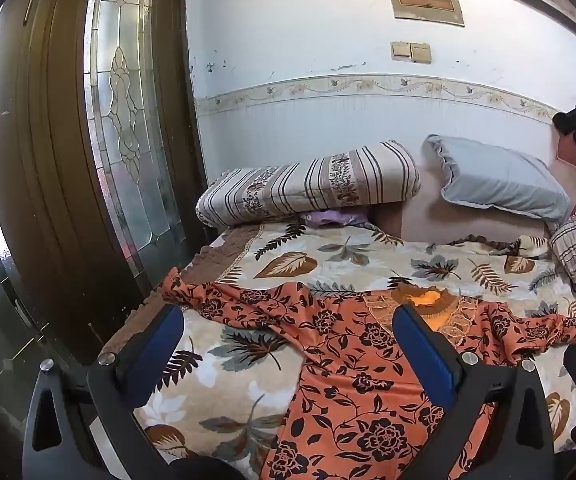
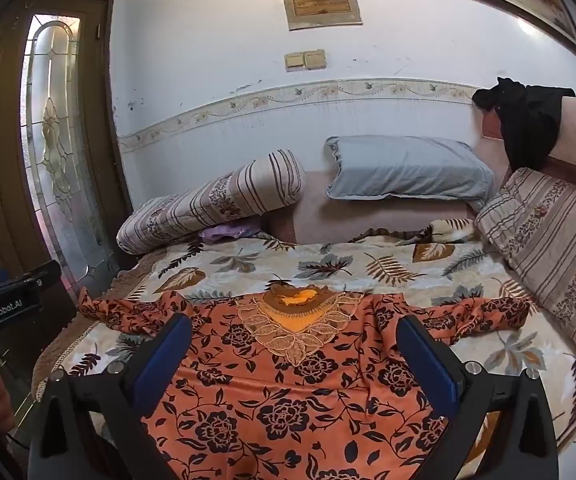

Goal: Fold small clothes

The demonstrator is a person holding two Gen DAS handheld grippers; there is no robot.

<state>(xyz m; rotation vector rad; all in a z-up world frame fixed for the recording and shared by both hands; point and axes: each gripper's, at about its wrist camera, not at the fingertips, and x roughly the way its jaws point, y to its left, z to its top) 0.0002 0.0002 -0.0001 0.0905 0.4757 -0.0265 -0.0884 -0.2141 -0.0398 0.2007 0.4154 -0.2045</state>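
1. The bed point(image 2: 224, 268) carries everything. It is covered by a plush cream blanket point(image 1: 327, 256) printed with brown and grey leaves; its nap looks soft and is judged likely to grip thin cloth a little, so the garment would be better lifted than dragged.
2. The orange garment point(image 2: 288, 400) is spread face up across the near part of the bed, neckline towards the pillows and both sleeves thrown out sideways. It is a thin, drapey fabric with black roses and vines, judged light, limp and somewhat slippery; no shape will be held unless it is laid flat.
3. Against the wall lie a striped rolled quilt point(image 1: 307, 184), a grey frilled pillow point(image 2: 403, 168) and a striped cushion point(image 2: 547, 248), all well apart from the garment.
4. The left sleeve point(image 1: 216, 300) is crumpled and twisted near the bed edge; the right sleeve point(image 2: 479, 312) is wrinkled too. These ends, or the shoulder seams, are judged the best places to be gripped.
5. The embroidered beige neckline point(image 2: 299, 328) is stiffer and lacy, and is best not pinched.
6. The left tongs point(image 1: 288, 344) and the right tongs point(image 2: 293, 352) are seen spread wide above the garment, nothing being held by either.
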